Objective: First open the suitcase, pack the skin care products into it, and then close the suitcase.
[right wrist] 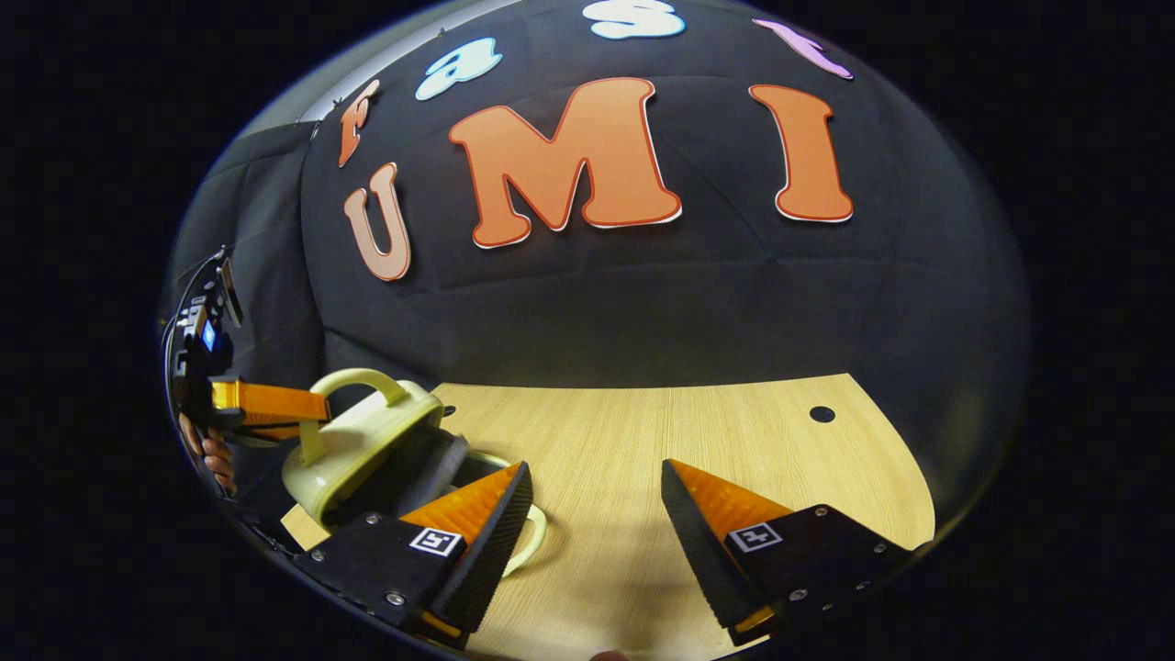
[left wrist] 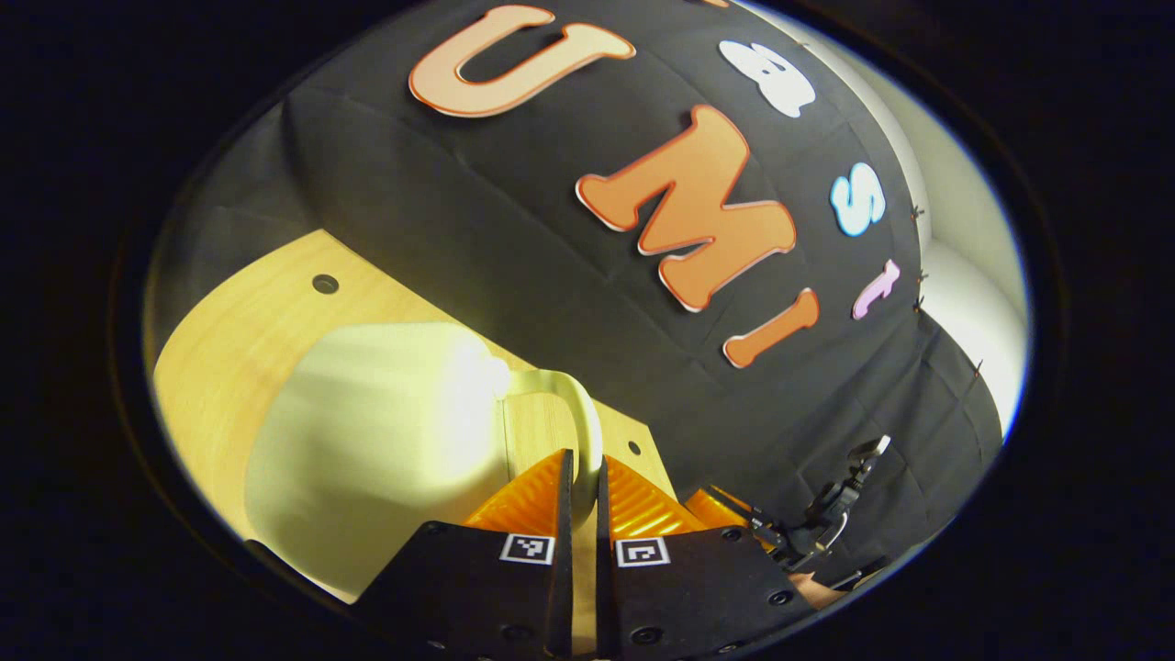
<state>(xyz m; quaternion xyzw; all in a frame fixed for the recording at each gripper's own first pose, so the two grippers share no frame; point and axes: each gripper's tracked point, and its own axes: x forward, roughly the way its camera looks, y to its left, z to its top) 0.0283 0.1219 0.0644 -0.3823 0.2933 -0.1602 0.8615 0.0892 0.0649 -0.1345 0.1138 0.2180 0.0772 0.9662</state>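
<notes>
On the bench (right wrist: 698, 431), over at its left end in the right gripper view, the suitcase (right wrist: 363, 450) sat partly opened, its pale lid tipped up and a dark gap showing under it. The lid's handle (left wrist: 578, 413) was pinched by the left gripper (left wrist: 580, 473), fingers nearly together with just the thin loop between them, so the whole lid was hanging off that one small grip. In the right gripper view that same gripper reached in from the far left with a person's hand (right wrist: 213, 459) behind it.

The right gripper (right wrist: 597, 491) hovered over bare wood just beside the case, fingers spread wide and holding nothing.

Biggest risk, guessing from this: the handle is a smooth curved loop, so it could slide out of the pinch and the lid would slam back down. Pulling up too hard or off to one side could also drag or tip the whole case, since nothing pinned the base. The right gripper sat close enough that a careless swing might clip the lower handle near its left finger (right wrist: 482, 514). No skin care products were visible on the bench, so packing looked a way off.
</notes>
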